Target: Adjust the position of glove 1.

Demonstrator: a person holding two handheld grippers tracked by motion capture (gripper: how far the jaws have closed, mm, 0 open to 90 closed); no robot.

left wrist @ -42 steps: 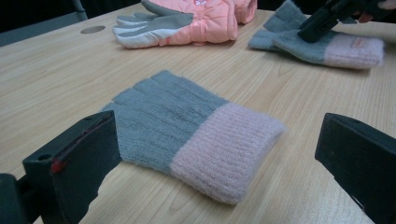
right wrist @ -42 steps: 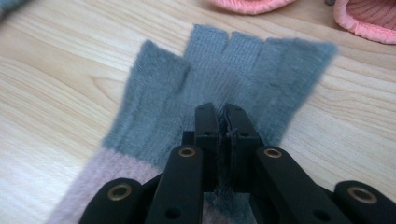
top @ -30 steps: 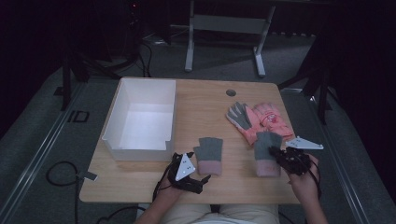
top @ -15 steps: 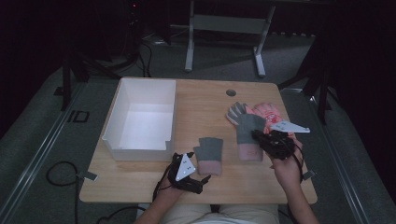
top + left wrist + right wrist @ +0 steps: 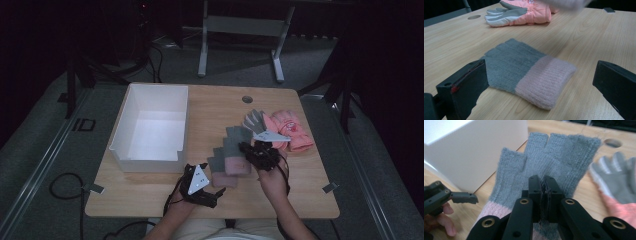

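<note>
A grey knit fingerless glove with a pink cuff [image 5: 524,72] lies flat on the wooden table [image 5: 215,105], between the wide-apart jaws of my open left gripper [image 5: 541,66], [image 5: 212,189]. Its match, a second grey knit glove [image 5: 554,152], [image 5: 234,145], hangs from my right gripper [image 5: 545,178], [image 5: 252,150], which is shut on the knit near the cuff. The held glove hovers just right of the lying one and partly over it. In the right gripper view, one finger of the left gripper [image 5: 462,197] sits low at the left.
An open white box [image 5: 150,130], [image 5: 469,147] stands at the table's left. A pair of pink and grey padded gloves [image 5: 282,127], [image 5: 524,12] lies at the right, beyond the right gripper. A round cable hole [image 5: 247,99] is near the far edge.
My right gripper has carried the held glove from the table's right front leftward and forward, to beside the lying glove. The left gripper has stayed put.
</note>
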